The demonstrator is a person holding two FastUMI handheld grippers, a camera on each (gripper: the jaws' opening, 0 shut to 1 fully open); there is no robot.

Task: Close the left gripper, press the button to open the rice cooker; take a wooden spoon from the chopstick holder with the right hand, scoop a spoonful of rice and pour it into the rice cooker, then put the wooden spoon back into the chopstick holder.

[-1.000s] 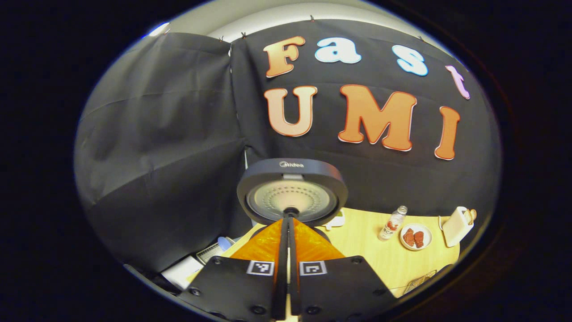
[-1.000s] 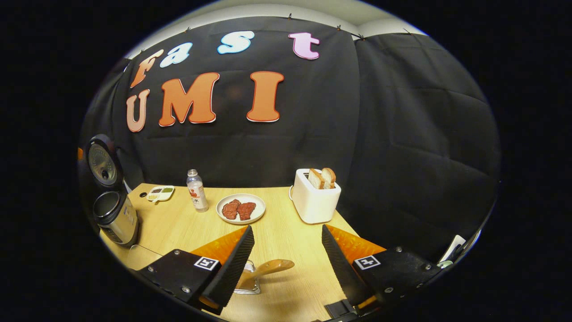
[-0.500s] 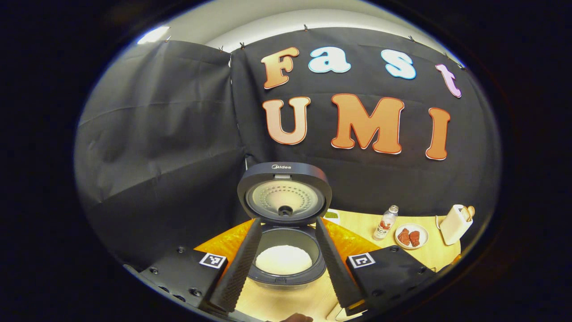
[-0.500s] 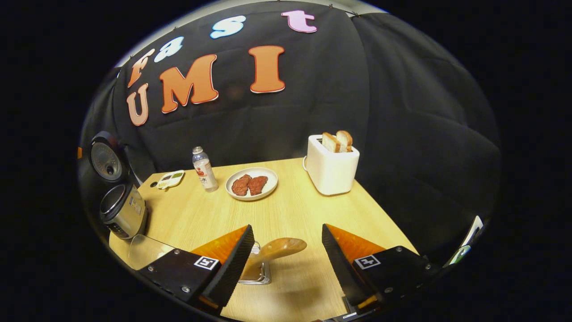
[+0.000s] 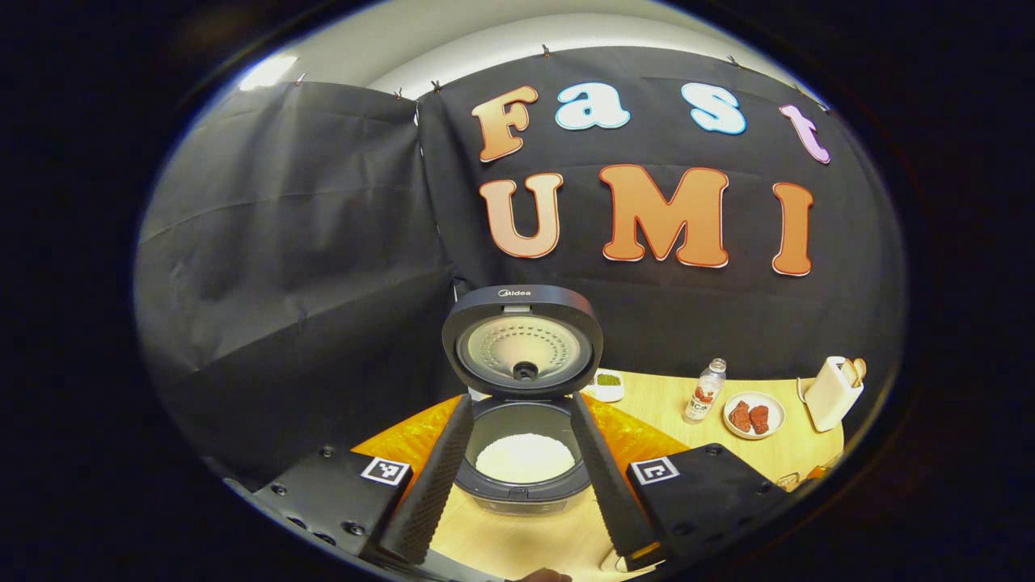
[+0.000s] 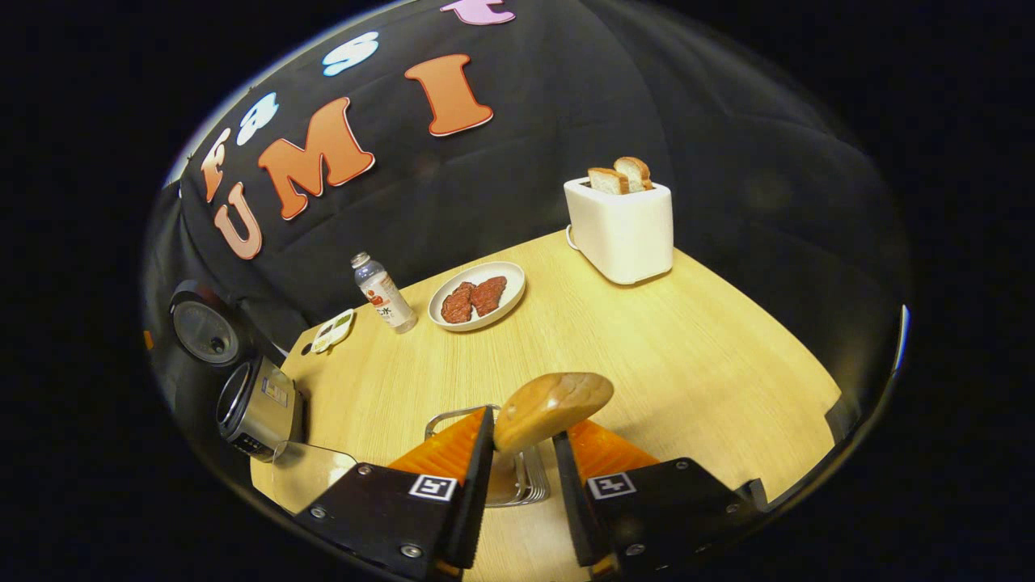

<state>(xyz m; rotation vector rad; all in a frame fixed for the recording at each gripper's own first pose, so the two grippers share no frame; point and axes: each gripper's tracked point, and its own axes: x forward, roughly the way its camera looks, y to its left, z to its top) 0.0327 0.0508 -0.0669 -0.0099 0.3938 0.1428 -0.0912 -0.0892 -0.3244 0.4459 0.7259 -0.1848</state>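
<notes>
Rice cooker [image 5: 521, 420] lid up; left gripper [image 5: 517, 477] spread apart; right gripper [image 6: 517, 461] clamped on wooden spoon [image 6: 550, 404] above chopstick holder [image 6: 517, 477].

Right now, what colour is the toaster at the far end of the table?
White, with two slices of bread in it: the toaster shows best in the right gripper view.

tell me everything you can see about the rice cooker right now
The rice cooker stands open on the wooden table, at its left end near the booth's wall. Its dark round lid is swung up on a rear hinge, showing a pale perforated inner plate with a small centre knob. The dark inner pot holds a white mound of rice. In the right gripper view its body looks metallic silver. The left gripper frames it, open, not touching.
</notes>
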